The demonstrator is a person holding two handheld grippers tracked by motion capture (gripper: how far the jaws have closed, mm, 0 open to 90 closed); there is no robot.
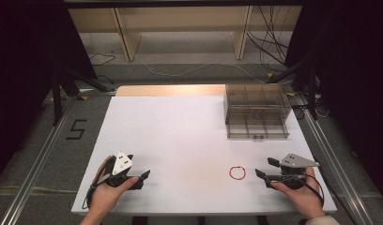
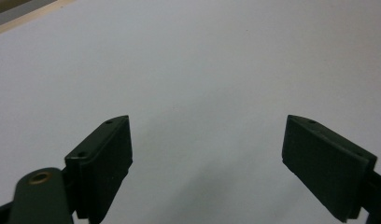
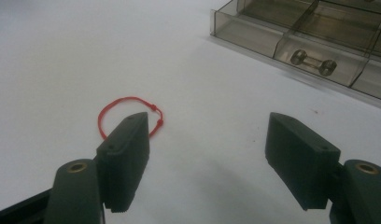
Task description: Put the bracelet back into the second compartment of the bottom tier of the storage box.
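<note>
Resting near the front left of the white desk [image 1: 180,136], the left gripper [image 1: 145,175] sits in a hand with its jaws spread and nothing but bare desk between them. Further right, a red string loop [image 1: 237,173] lies flat on the desk, just beside the right gripper [image 1: 267,167], whose jaws are also spread wide and empty, one of them covering the loop's near edge in the right gripper view. Beyond, at the far right of the desk, stands a clear compartment box [image 1: 256,110].
</note>
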